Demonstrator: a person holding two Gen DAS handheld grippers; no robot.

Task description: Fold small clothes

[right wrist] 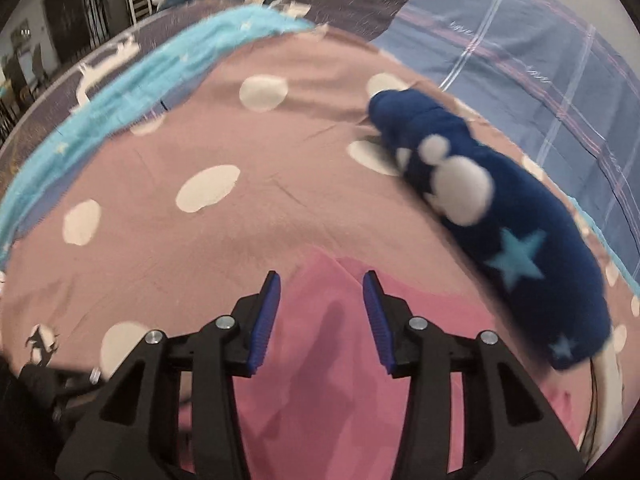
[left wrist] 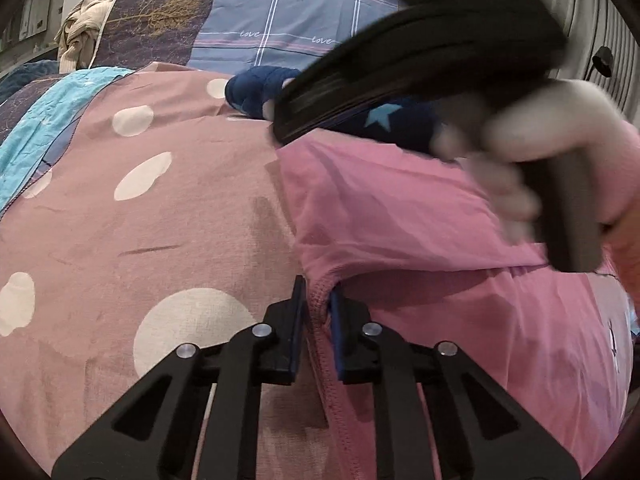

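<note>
A small pink garment [left wrist: 420, 216] lies partly folded on a dusty-pink polka-dot sheet [left wrist: 140, 220]. My left gripper [left wrist: 318, 300] is shut on the garment's stitched hem at its left edge. In the left wrist view the right gripper body [left wrist: 400, 60] and the hand holding it hover blurred above the garment's far side. My right gripper [right wrist: 320, 280] is open and empty just over the pink garment [right wrist: 328, 360], near its far folded edge.
A rolled navy garment with stars and white dots [right wrist: 480, 200] lies on the sheet beyond the pink one, and shows in the left wrist view [left wrist: 256, 92]. A turquoise cloth [left wrist: 44, 120] lies left. A blue plaid duvet [left wrist: 288, 16] and beige clothes [left wrist: 80, 28] lie behind.
</note>
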